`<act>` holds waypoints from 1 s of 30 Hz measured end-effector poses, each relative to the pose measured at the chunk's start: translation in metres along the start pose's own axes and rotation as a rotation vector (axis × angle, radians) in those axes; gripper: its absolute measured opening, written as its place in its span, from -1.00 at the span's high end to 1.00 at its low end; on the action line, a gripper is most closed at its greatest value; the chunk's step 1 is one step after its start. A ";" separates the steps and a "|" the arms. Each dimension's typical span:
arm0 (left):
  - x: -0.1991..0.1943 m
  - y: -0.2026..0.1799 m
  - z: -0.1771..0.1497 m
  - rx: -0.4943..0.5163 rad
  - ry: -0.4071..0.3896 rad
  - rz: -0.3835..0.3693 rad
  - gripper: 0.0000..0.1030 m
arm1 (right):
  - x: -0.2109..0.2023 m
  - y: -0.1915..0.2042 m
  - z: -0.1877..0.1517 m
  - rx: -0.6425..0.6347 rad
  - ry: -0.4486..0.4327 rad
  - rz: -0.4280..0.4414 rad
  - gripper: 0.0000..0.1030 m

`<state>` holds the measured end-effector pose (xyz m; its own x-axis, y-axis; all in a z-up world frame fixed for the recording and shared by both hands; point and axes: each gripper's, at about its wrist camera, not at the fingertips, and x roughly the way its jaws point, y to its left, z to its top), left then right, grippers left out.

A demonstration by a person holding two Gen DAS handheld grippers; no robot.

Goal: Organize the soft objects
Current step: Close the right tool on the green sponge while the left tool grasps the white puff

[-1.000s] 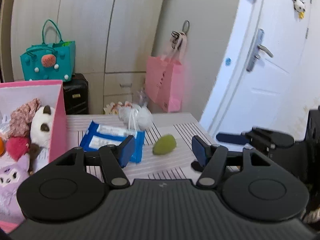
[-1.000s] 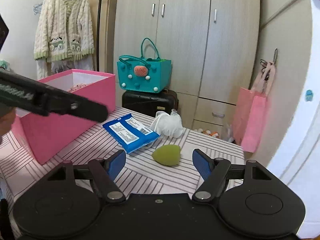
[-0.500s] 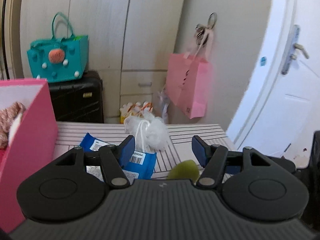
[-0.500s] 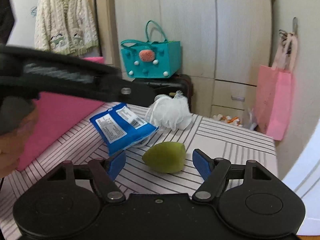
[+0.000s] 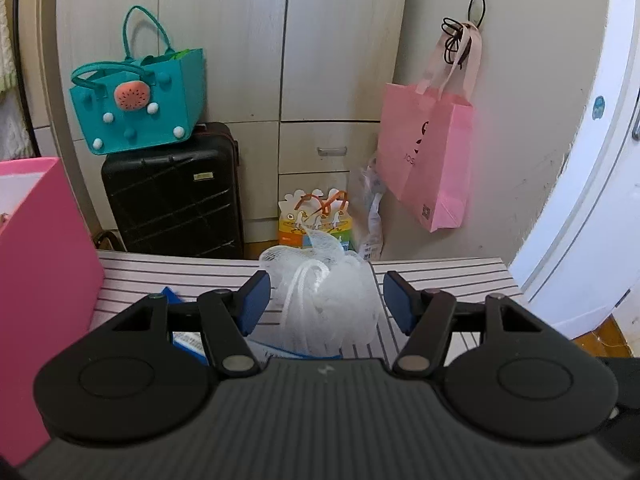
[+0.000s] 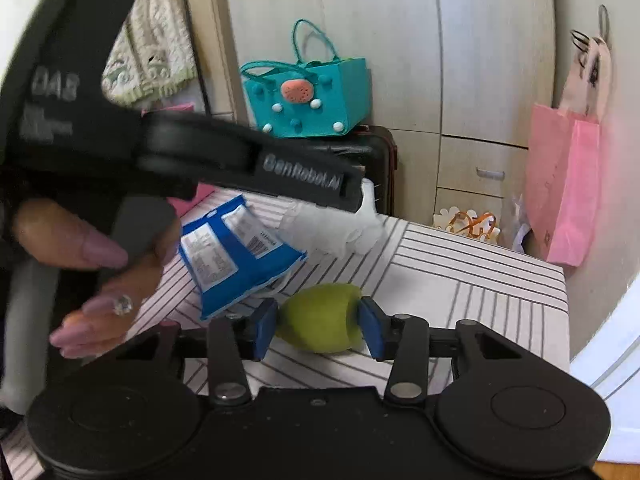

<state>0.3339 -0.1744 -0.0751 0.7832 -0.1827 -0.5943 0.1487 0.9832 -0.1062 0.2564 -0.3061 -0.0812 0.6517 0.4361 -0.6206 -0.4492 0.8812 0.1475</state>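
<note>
My right gripper (image 6: 318,322) is closing on a green egg-shaped sponge (image 6: 320,316) on the striped table (image 6: 460,280); both blue pads touch its sides. My left gripper (image 5: 325,304) is open around a white mesh bath pouf (image 5: 328,276), with gaps between pads and mesh. The pouf (image 6: 340,228) lies beside a blue wipes pack (image 6: 232,256), whose corner (image 5: 188,340) shows under the left fingers. In the right wrist view, a hand (image 6: 100,264) holds the left gripper's black body (image 6: 240,160) over the pack. A pink box (image 5: 40,264) stands at the table's left.
Behind the table stand a black suitcase (image 5: 176,196) with a teal felt bag (image 5: 136,108) on top, and cabinet doors. A pink paper bag (image 5: 428,160) hangs on the wall. A white door (image 5: 592,200) is at the right. The table's far edge (image 5: 440,262) is close.
The right jaws have closed in onto the green sponge. The left gripper has swung away from the pink box and moved forward, so the white pouf now sits between its fingers.
</note>
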 end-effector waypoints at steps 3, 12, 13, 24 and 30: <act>0.010 0.002 0.002 -0.015 0.016 0.005 -0.19 | -0.003 -0.010 0.003 0.019 -0.007 -0.043 0.06; 0.033 -0.003 -0.006 -0.003 0.062 0.058 -0.19 | -0.003 -0.041 0.007 0.120 -0.039 -0.079 0.05; 0.034 -0.003 -0.006 0.000 0.068 0.060 -0.17 | -0.003 -0.042 0.008 0.119 -0.038 -0.078 0.05; 0.029 0.000 -0.014 -0.005 0.053 0.039 0.50 | -0.008 -0.039 -0.003 0.139 -0.037 -0.087 0.06; -0.001 0.003 -0.017 -0.014 0.005 0.003 0.52 | -0.019 -0.037 -0.009 0.187 -0.047 -0.103 0.08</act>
<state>0.3237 -0.1718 -0.0885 0.7808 -0.1798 -0.5983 0.1383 0.9837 -0.1152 0.2552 -0.3488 -0.0816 0.7184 0.3458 -0.6036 -0.2603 0.9383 0.2276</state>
